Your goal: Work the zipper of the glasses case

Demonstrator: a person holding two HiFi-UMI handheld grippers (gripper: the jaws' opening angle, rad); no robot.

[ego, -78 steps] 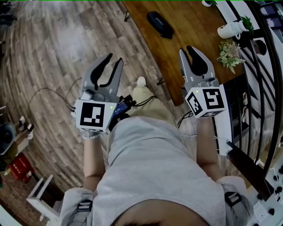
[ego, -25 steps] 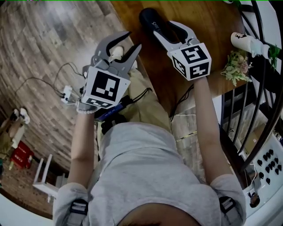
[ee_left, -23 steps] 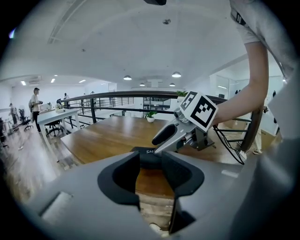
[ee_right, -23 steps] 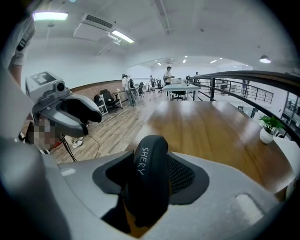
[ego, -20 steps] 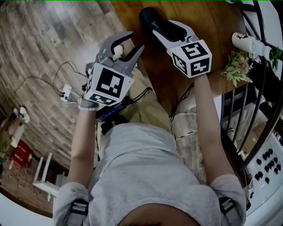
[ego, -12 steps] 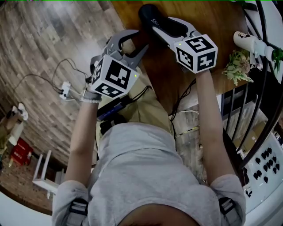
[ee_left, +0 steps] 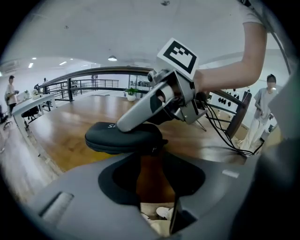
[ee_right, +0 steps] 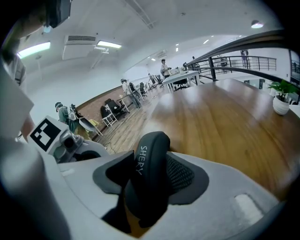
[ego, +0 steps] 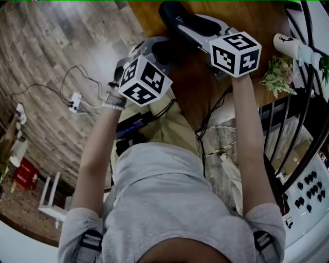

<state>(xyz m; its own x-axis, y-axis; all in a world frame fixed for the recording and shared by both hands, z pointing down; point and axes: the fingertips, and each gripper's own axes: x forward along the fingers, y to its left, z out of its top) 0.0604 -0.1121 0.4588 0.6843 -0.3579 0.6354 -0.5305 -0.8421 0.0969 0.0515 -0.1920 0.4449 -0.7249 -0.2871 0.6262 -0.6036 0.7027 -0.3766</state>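
The black glasses case (ego: pixel 174 10) lies on the wooden table (ego: pixel 259 20) near its edge. My right gripper (ego: pixel 189 26) reaches over it from the right. In the right gripper view the case (ee_right: pixel 149 174) fills the gap of the right gripper (ee_right: pixel 151 177), with both pads against its sides, so the gripper is shut on it. My left gripper (ego: pixel 157 50) comes in from the left. In the left gripper view the case (ee_left: pixel 123 138) sits just beyond the left gripper (ee_left: pixel 152 165), which stands wide open with only the table between its jaws. The right gripper (ee_left: pixel 157 105) lies over the case's top.
A white vase (ego: pixel 294 47) and a bunch of flowers (ego: pixel 277 76) stand on the table's right side beside a dark railing (ego: pixel 308 102). Cables (ego: pixel 77 100) lie on the plank floor at the left. Several people stand far off in the room.
Both grippers have moved forward to the case. The right one now holds it between its jaws. The left one has swung in toward the case's near end.
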